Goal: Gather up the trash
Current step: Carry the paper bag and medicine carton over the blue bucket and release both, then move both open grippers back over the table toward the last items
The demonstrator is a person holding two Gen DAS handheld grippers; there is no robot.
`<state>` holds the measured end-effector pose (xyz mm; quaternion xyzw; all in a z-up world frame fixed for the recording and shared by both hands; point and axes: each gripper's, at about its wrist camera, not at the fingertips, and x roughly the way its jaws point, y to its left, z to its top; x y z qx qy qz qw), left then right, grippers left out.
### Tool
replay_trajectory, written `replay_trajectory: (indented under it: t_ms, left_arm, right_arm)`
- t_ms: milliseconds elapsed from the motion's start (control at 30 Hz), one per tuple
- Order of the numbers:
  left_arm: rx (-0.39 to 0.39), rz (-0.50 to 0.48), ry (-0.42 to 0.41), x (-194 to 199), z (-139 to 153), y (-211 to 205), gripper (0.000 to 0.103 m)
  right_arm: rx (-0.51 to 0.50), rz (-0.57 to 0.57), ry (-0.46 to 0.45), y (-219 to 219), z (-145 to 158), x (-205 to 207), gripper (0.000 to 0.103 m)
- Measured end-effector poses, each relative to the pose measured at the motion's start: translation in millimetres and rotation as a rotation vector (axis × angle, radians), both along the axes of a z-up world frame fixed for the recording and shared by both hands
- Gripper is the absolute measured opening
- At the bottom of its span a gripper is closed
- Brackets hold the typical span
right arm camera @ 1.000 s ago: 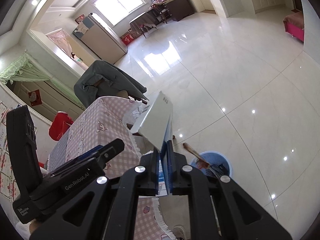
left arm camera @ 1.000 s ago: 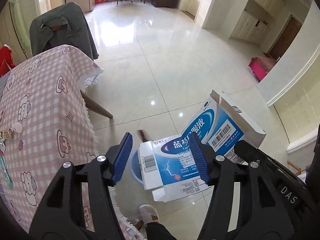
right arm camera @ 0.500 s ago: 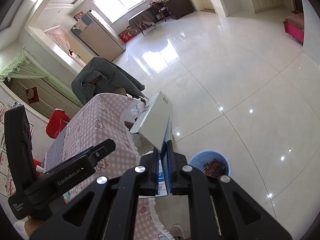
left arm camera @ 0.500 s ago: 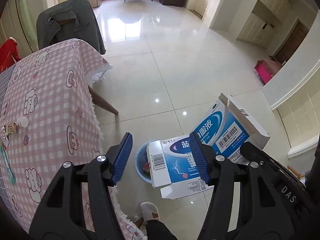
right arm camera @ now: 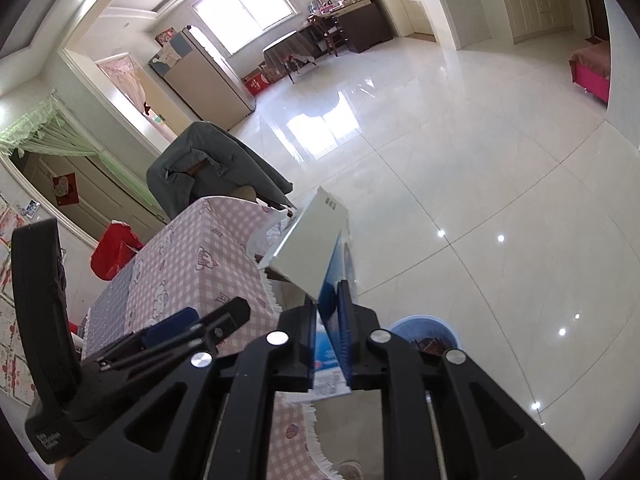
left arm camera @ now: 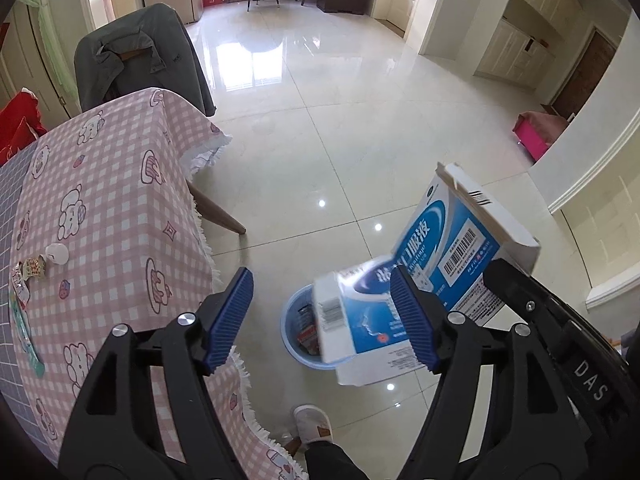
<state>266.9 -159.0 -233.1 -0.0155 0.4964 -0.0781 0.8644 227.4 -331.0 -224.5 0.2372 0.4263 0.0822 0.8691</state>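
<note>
I'm watching the right tool [right arm camera: 330, 332] over the bin [left arm camera: 298, 320] on the floor: its jaws are opening, the flattened blue-and-white box [left arm camera: 432, 276] between them, and I can't tell whether the pads are touching it. The box is tilting above the bin's rim. My left tool [left arm camera: 326, 320] is opening too, jaws wide and holding nothing, the box showing behind its right finger. Wrappers [left arm camera: 26, 276] are lying on the pink tabletop [left arm camera: 108, 220] to the left.

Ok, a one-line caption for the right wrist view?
Right gripper, jaws opening, with a flattened blue-and-white medicine box between them, above the blue trash bin beside the pink checked table.
</note>
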Motion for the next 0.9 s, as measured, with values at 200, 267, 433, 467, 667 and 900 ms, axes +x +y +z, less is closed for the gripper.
replay_trajectory:
  t_ms: [200,267,433,467,667,900]
  left_arm:
    - [0.006,0.012,-0.005,-2,3,9,0.072]
    - [0.006,0.019,-0.006,-3,5,15,0.072]
    - [0.004,0.045,-0.012,-6,11,32,0.072]
    - [0.005,0.052,-0.015,-7,12,36,0.072]
    - [0.003,0.093,-0.032,-15,21,66,0.073]
    - [0.005,0.187,-0.046,-30,33,126,0.073]
  right_arm:
    - [-0.014,0.013,-0.017,12,7,0,0.021]
    - [-0.017,0.021,-0.021,17,10,1,0.021]
    - [-0.021,0.049,-0.031,36,18,0,0.021]
    - [-0.022,0.056,-0.033,40,19,0,0.021]
    - [-0.021,0.108,-0.048,77,31,0,0.021]
    - [-0.018,0.197,-0.061,135,42,-3,0.021]
